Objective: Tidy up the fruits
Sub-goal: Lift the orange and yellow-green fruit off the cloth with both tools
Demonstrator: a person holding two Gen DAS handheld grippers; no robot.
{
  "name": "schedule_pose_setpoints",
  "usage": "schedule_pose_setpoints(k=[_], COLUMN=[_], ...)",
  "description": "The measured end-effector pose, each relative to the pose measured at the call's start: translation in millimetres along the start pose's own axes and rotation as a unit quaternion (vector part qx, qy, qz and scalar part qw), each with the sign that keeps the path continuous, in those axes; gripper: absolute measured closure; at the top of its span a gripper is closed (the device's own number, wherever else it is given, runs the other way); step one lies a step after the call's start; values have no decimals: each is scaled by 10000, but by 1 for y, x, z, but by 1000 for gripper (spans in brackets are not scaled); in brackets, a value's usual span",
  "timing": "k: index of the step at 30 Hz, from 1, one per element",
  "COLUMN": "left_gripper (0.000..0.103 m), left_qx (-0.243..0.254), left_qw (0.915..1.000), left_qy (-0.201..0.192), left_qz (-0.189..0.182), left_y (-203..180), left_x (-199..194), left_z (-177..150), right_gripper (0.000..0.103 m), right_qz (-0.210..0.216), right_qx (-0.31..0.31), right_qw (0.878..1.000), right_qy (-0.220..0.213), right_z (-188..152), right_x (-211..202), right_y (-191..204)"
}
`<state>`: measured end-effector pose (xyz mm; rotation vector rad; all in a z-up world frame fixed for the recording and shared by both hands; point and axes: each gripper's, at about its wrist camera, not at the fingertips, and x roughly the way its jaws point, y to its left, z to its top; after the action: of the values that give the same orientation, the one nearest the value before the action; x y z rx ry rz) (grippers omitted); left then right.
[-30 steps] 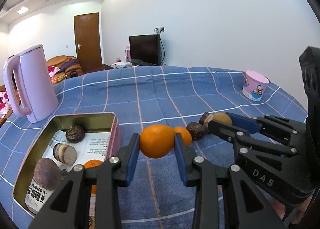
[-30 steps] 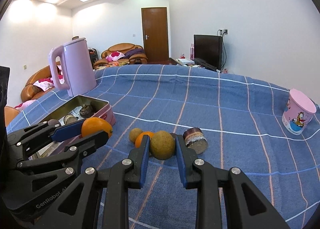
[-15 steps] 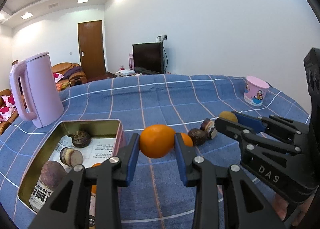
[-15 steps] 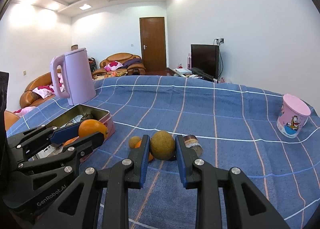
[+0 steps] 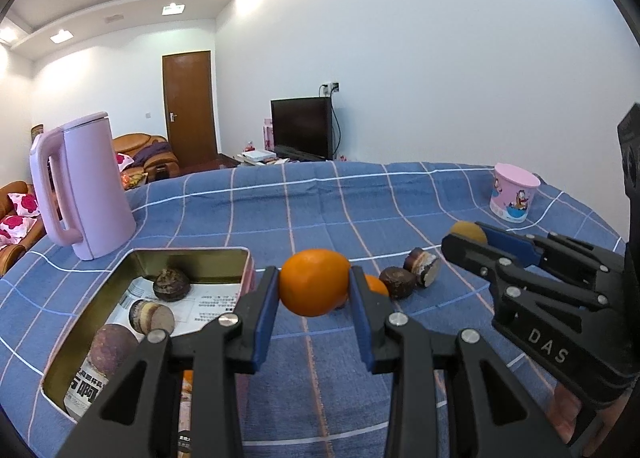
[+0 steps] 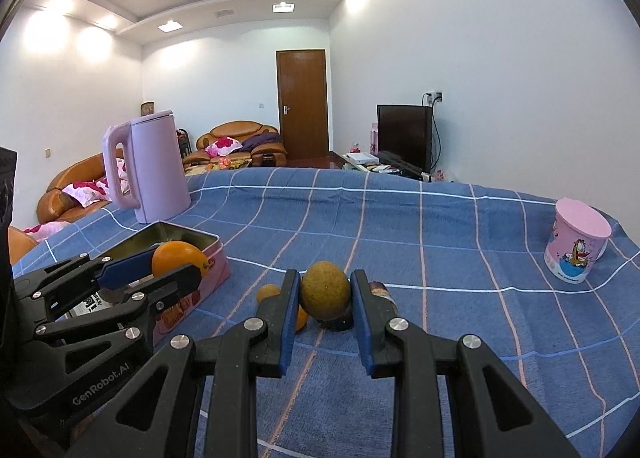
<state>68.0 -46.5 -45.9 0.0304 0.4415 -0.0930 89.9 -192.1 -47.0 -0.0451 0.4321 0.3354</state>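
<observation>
My left gripper (image 5: 314,292) is shut on a large orange (image 5: 314,286), held above the blue checked cloth just right of the open tin box (image 5: 192,254). In the tin lie a dark round fruit (image 5: 172,284), a cut half (image 5: 152,316) and a purple fruit (image 5: 114,348). My right gripper (image 6: 324,298) is shut on a yellow-brown round fruit (image 6: 324,294), above a small orange (image 6: 266,292), a dark fruit (image 6: 340,324) and a cut half (image 6: 380,290) on the cloth. In the right wrist view the left gripper (image 6: 176,264) stands beside the tin (image 6: 192,236).
A tall pink kettle (image 5: 86,193) stands behind the tin at the left. A pink cartoon cup (image 5: 514,197) sits far right near the table's edge. Beyond the table are sofas, a door and a television. A hand shows at the lower right of the left wrist view.
Both grippers have tipped upward a little, each still holding its fruit. The yellow-brown fruit now hangs higher over the fruits on the cloth.
</observation>
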Motion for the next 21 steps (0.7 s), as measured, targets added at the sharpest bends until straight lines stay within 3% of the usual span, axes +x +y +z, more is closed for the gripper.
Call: schedule_pose_setpoints(k=[21], left_gripper=[66], left_qx=[33], left_qw=[9994], left_qy=[-321], left_qz=[161], left_y=[-2], left_x=[-12], left_z=[0], right_gripper=[76], right_qz=[-164], right_qx=[-42], right_qw=[9991], right_qy=[-382], right_z=[-2], right_x=[-18], right_y=[4])
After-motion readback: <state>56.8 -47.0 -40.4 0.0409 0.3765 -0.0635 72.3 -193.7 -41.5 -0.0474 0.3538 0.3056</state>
